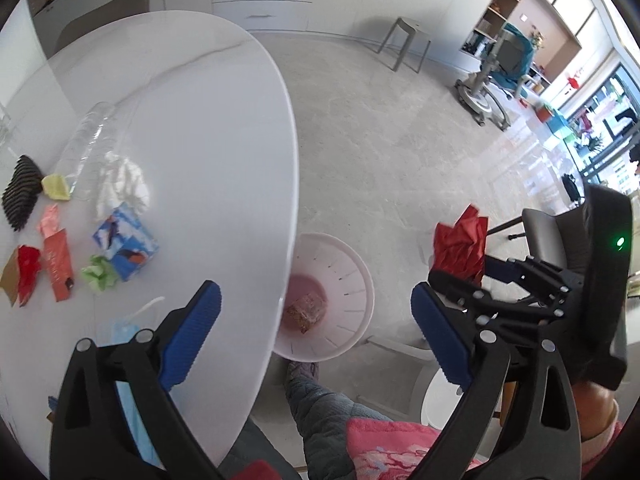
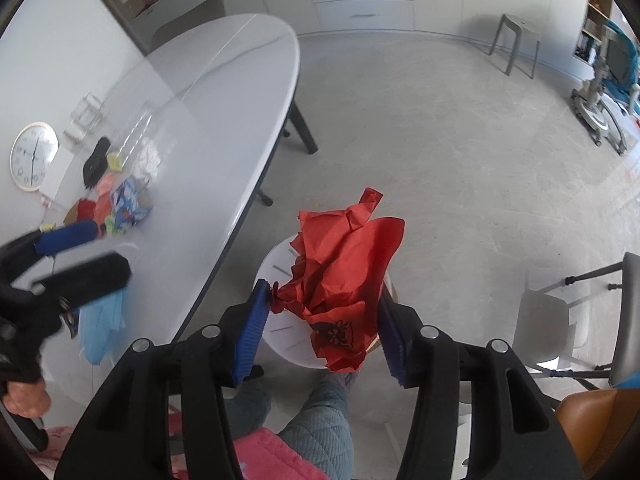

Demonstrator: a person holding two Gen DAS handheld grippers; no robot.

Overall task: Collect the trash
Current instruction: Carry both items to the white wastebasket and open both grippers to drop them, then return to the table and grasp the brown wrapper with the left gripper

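Note:
My right gripper (image 2: 320,320) is shut on a crumpled red paper (image 2: 344,276) and holds it above the pink waste bin (image 2: 280,264) on the floor. The paper also shows in the left wrist view (image 1: 460,244), with the right gripper (image 1: 472,276) below it. My left gripper (image 1: 316,320) is open and empty over the table's edge, above the bin (image 1: 344,264), which holds a brown wrapper (image 1: 306,312). A pile of trash lies on the white table (image 1: 192,120): a clear plastic bottle (image 1: 84,140), white tissue (image 1: 124,184), a blue box (image 1: 124,240), green paper (image 1: 98,276), red scraps (image 1: 28,272).
A blue face mask (image 1: 124,332) lies at the table's near edge. A black ridged object (image 1: 20,192) and a yellow scrap (image 1: 56,186) lie at the left. A clock (image 2: 34,156) leans at the wall. A chair (image 2: 560,320) stands right, a stool (image 2: 516,40) far back.

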